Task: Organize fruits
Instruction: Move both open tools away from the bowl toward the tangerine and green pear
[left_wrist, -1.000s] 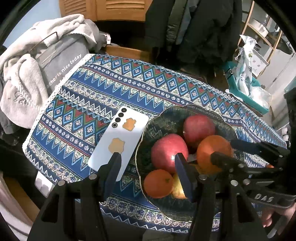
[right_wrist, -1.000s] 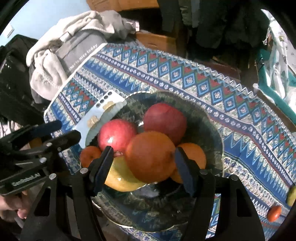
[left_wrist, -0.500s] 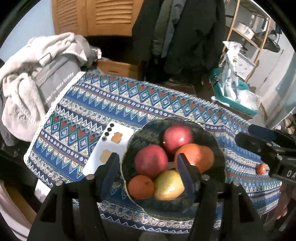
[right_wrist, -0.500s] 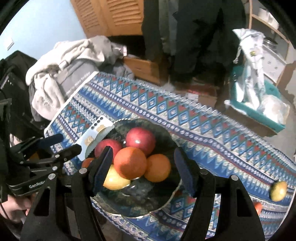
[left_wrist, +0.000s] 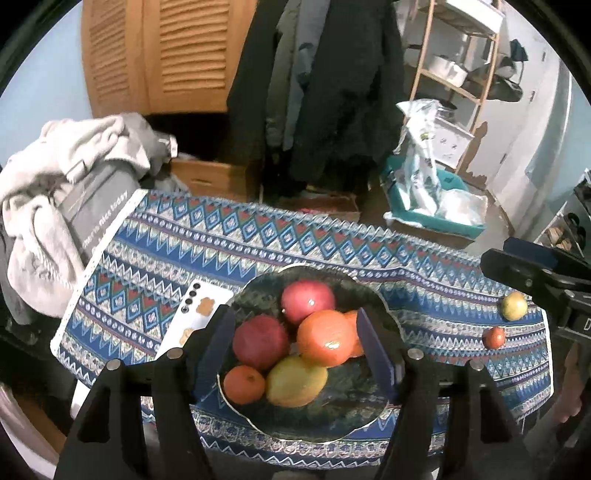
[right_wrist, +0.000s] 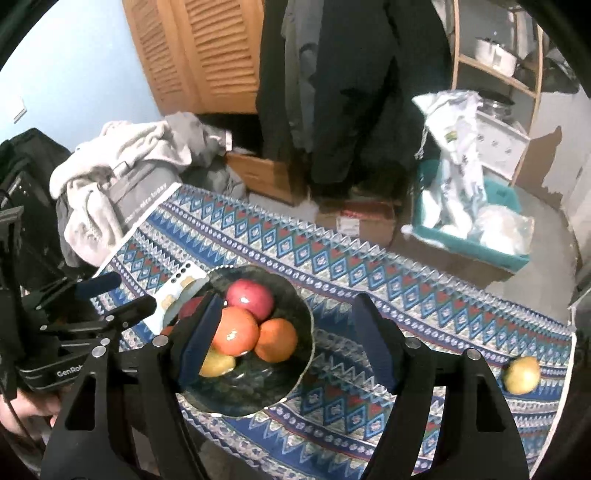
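A dark bowl (left_wrist: 376, 302) (right_wrist: 295, 295) on the patterned cloth holds two red apples, oranges (left_wrist: 325, 341) and a yellow fruit (left_wrist: 295, 380). A yellow-green fruit (left_wrist: 514, 305) (right_wrist: 522, 374) and a small red-orange fruit (left_wrist: 495, 336) lie loose on the cloth to the right. My left gripper (left_wrist: 295, 343) is open and empty, held above the bowl. My right gripper (right_wrist: 288, 336) is open and empty, above the bowl's right side.
A white phone (left_wrist: 195, 317) lies left of the bowl. A pile of grey and white clothes (left_wrist: 62, 192) sits at the table's left end. Coats, a teal bin (left_wrist: 436, 218) with bags and a shelf stand behind the table.
Both grippers have pulled up and back from the bowl. The right gripper has let go of the big orange, which now rests in the bowl. The loose fruits on the right came into view.
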